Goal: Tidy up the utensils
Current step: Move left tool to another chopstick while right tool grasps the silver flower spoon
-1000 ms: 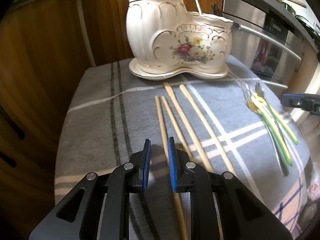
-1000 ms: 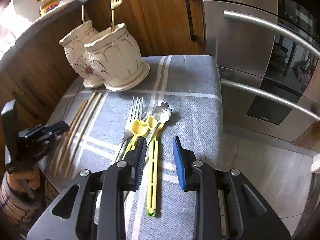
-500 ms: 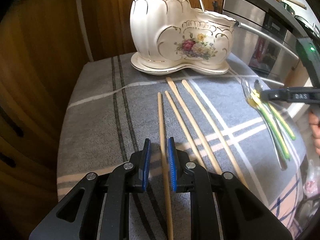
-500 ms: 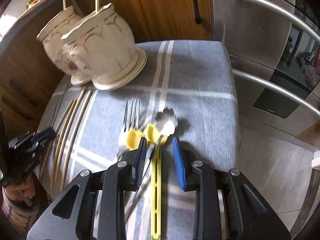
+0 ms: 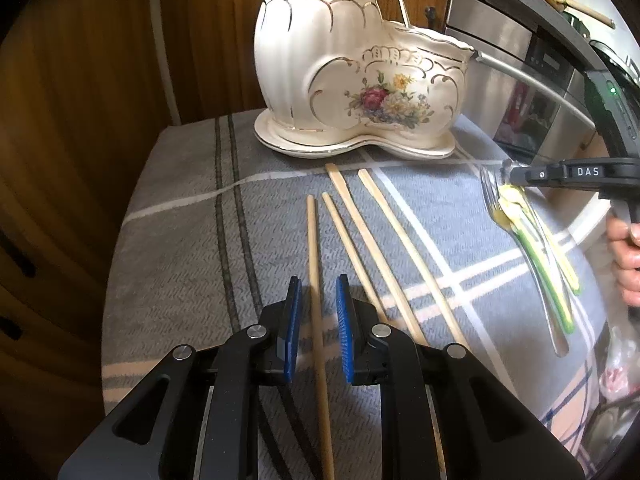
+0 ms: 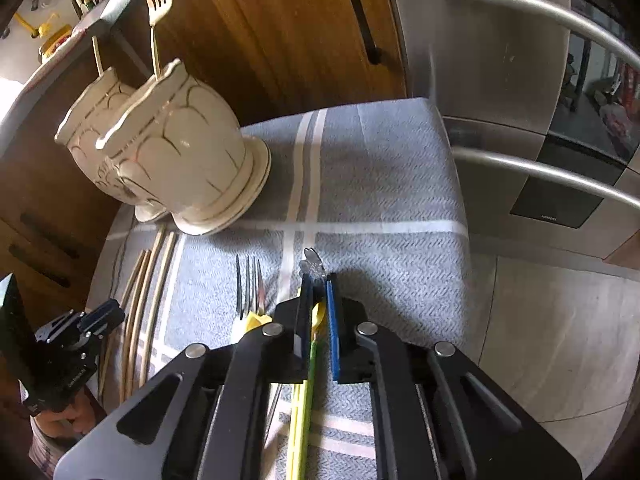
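Clamping my right gripper (image 6: 318, 320) on the light, slippery yellow-handled spoon (image 6: 304, 412) near its neck; left gripper (image 5: 317, 328) is straddling a stiff chopstick (image 5: 316, 280), jaws open.

Wooden cabinet doors (image 6: 280, 32) stand behind, a steel oven (image 6: 540, 120) with bar handles beside them (its glass door dark), and pale floor tiles (image 6: 560, 320) below, daylit.

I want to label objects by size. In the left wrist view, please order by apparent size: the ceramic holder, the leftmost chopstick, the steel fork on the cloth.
1. ceramic holder, clearly largest.
2. leftmost chopstick, long but thin, and nearest the camera, so its length is exaggerated.
3. steel fork, partly covered.
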The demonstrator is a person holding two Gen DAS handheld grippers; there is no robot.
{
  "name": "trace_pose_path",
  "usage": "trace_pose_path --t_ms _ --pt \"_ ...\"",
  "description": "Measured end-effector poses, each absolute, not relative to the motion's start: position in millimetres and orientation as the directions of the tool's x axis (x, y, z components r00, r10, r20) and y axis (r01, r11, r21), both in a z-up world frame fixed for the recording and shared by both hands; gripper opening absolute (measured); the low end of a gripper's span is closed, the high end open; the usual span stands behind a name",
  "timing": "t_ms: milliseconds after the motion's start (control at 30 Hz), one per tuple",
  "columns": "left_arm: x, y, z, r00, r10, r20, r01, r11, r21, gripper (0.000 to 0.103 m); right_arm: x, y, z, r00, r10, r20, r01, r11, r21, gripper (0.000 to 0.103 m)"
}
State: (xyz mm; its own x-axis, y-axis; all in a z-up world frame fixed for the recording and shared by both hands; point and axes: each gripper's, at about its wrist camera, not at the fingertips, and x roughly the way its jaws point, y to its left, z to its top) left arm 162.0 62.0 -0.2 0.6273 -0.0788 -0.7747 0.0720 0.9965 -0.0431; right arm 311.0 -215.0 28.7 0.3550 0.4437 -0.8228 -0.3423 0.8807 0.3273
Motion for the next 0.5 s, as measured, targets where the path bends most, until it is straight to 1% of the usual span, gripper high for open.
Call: trace_pose_path --t_ms 100,367,400,433,467,500 --pt "162.9 63.5 -0.1 0.620 -0.087 -0.779 0.077 0.996 -0.050 0.018 309.1 -214.8 34.3 0.356 0.463 -0.812 -0.353 0.871 0.342 0.002" --pt "169.3 62.8 1.4 0.584 -0.094 -0.806 0.110 0.993 -0.036 0.017 301.3 -214.0 45.9 0.364 0.487 -0.794 -0.389 0.854 0.346 0.002" --pt "169.7 62.8 1.5 0.581 -0.094 -0.808 0.115 0.993 -0.032 0.016 301.0 -215.1 47.4 0.368 0.494 -0.788 -0.387 0.851 0.353 0.002" --pt "169.9 64.0 1.5 0.578 -0.095 -0.810 0.118 0.992 -0.033 0.009 300.5 -216.2 49.5 0.369 0.504 -0.781 -0.388 0.847 0.364 0.002" --pt "170.0 65.8 1.5 0.574 -0.100 -0.813 0.119 0.992 -0.038 0.005 299.8 -216.7 52.4 0.375 0.511 -0.774 -0.389 0.844 0.369 0.002" --pt "170.3 68.7 1.8 0.566 -0.116 -0.817 0.120 0.991 -0.057 0.005 298.6 -216.2 54.9 0.379 0.515 -0.769 -0.392 0.842 0.371 0.002"
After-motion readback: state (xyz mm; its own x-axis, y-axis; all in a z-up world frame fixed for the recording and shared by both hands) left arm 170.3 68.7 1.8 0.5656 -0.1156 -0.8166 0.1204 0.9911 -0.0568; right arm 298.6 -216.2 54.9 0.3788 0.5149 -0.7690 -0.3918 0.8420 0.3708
